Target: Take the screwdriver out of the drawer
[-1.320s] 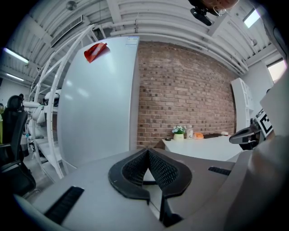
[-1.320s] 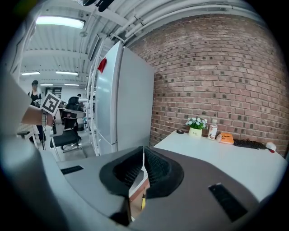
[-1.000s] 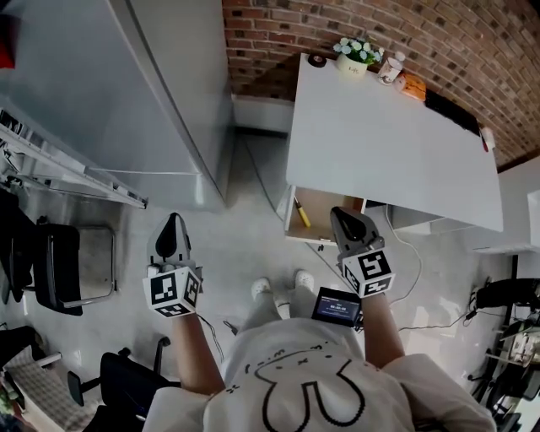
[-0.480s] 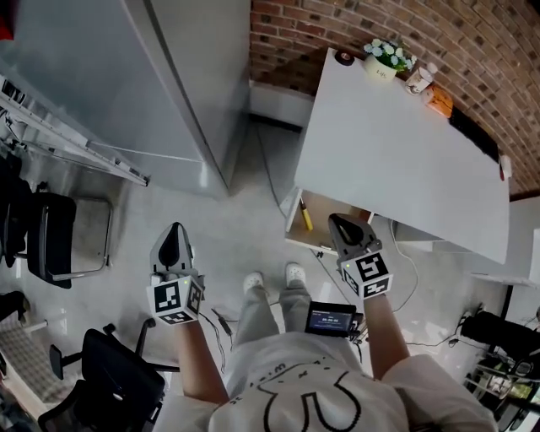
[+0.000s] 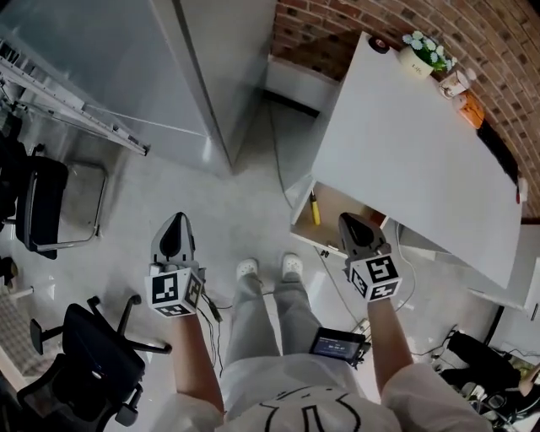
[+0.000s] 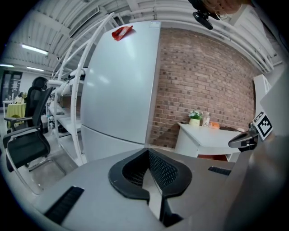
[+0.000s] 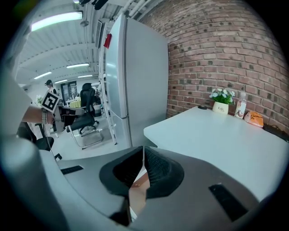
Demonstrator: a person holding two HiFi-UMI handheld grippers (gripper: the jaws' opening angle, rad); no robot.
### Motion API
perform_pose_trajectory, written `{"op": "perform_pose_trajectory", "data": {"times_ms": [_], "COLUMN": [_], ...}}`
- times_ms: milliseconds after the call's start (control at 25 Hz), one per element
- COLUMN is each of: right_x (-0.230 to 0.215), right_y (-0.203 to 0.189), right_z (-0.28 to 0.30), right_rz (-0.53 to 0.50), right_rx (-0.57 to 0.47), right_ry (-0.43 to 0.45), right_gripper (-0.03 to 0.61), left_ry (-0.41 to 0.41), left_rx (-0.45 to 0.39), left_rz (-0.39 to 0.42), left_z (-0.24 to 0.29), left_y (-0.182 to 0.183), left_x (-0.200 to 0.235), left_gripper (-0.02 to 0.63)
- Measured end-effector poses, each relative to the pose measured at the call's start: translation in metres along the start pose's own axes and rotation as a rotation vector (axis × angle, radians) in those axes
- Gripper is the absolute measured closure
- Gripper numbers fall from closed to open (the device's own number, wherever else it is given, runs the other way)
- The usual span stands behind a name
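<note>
The person stands on the pale floor (image 5: 228, 211) with a hand-held gripper in each hand, both held out in front. The left hand-held gripper (image 5: 175, 218) is clenched, jaws meeting at their tips with nothing between them, and points toward the grey fridge (image 5: 110, 59) at 11 o'clock. The right hand-held gripper (image 5: 347, 218) is likewise clenched on nothing (its own view shows the ribbed pads pressed together, with only a slit of brown wood below them).

The drawer (image 5: 336, 199) stands open under the near edge of the white counter (image 5: 413, 143), at 1 o'clock from the person's shoes (image 5: 268, 268). The screwdriver (image 5: 315, 208), yellow-handled, lies inside the drawer near its left wall, at about 10 o'clock from the right hand-held gripper's tips and apart from them. That gripper hangs over the drawer's front right part in the head view.

A flower pot (image 5: 419, 52) sits at the counter's far end, against the brick wall (image 5: 337, 25). A black office chair (image 5: 93, 363) stands at 7 o'clock.
</note>
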State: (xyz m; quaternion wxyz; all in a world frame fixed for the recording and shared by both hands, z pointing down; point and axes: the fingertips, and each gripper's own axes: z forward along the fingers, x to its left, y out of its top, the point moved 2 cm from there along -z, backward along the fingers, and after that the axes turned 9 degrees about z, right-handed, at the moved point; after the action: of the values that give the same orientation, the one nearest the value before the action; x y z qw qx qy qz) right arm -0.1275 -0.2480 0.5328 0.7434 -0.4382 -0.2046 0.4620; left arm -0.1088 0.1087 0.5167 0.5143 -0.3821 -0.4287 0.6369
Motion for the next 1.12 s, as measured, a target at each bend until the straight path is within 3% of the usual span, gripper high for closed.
{"op": "perform_pose_trajectory", "data": {"times_ms": [520, 1120], "right_x": [-0.014, -0.058], "right_y": [-0.080, -0.163], "right_z": [0.073, 0.143], "right_rz": [0.037, 0.138], "right_rx": [0.108, 0.363], "right_ry": [0.019, -0.016], "right_gripper": [0.555, 0.552], "left_ry": [-0.019, -0.051], "left_rx": [0.105, 0.168], "left_rz": [-0.030, -0.041], "left_z": [0.028, 0.060], "left_y": [-0.100, -0.150], "left_x": [-0.008, -0.020], "left_gripper": [0.601, 0.601]}}
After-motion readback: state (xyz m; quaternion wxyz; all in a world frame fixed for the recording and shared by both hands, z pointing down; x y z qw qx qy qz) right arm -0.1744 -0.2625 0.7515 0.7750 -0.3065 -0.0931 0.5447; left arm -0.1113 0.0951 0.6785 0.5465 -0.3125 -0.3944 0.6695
